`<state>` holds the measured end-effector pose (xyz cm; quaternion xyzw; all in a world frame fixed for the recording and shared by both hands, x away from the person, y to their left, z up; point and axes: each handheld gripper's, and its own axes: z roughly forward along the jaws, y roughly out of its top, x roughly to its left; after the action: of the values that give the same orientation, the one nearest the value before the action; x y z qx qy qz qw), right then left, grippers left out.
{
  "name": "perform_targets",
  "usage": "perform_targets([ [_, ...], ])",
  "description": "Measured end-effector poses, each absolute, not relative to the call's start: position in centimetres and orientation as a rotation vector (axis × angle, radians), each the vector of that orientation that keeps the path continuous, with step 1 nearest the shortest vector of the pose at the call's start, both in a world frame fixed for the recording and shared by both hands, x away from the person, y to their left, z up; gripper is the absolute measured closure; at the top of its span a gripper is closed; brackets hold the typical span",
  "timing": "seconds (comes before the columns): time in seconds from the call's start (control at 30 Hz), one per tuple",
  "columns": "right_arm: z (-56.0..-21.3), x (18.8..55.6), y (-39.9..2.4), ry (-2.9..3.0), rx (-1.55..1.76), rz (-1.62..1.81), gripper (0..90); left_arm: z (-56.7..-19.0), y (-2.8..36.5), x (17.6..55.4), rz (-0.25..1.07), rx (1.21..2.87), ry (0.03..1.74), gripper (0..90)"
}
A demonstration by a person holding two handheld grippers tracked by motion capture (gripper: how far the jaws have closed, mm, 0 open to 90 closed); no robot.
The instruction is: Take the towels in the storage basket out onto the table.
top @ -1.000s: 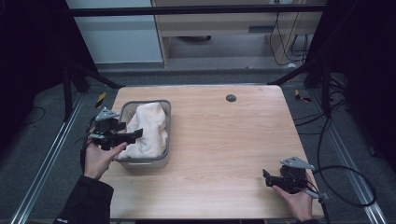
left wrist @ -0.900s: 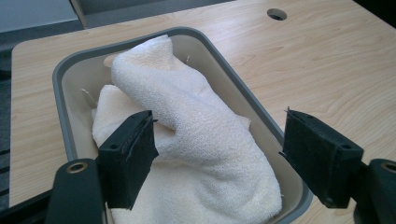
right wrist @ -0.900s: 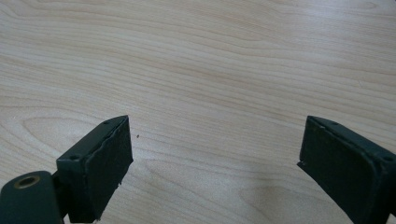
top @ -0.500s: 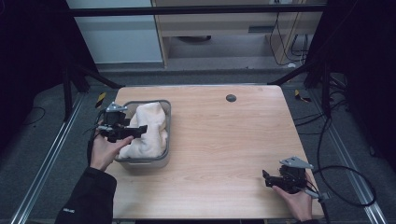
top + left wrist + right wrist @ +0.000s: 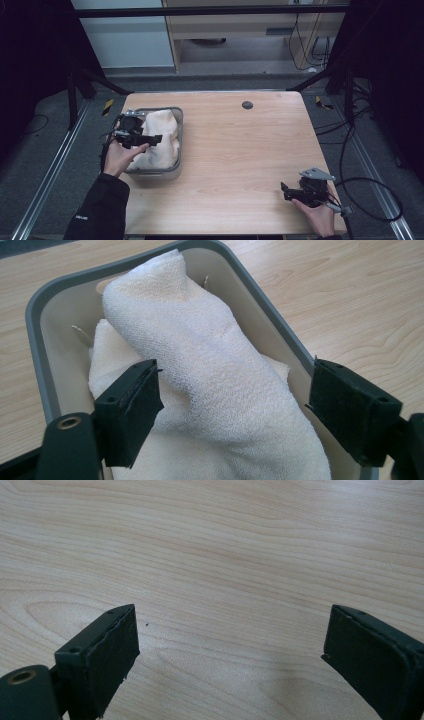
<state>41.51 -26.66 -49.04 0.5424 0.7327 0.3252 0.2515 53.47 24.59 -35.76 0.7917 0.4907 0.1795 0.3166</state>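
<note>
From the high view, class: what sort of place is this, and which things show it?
Probably a lab or workshop test bench: a bare wooden table between metal floor rails, with cables on the grey floor and two handheld grippers, the left gripper and the right gripper.

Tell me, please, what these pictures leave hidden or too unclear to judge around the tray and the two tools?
- Floor of the grey rectangular plastic tray: covered by the crumpled white terry towel in the left gripper view.
- Tray's near end: cut off by that view's bottom edge.
- Small dark round spot on the light wooden table: too small in the high view to identify.
- Right tool: whether it touches the table is unclear.
</note>
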Motion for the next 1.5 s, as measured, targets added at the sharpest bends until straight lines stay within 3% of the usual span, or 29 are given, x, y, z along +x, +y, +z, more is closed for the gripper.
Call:
perform_targets([
  [1.5,-49.3,41.7,-26.5,2.030,1.503,0.863,4.3,-40.8,22.4,56.3,0.375,2.229,1.391,8.1],
])
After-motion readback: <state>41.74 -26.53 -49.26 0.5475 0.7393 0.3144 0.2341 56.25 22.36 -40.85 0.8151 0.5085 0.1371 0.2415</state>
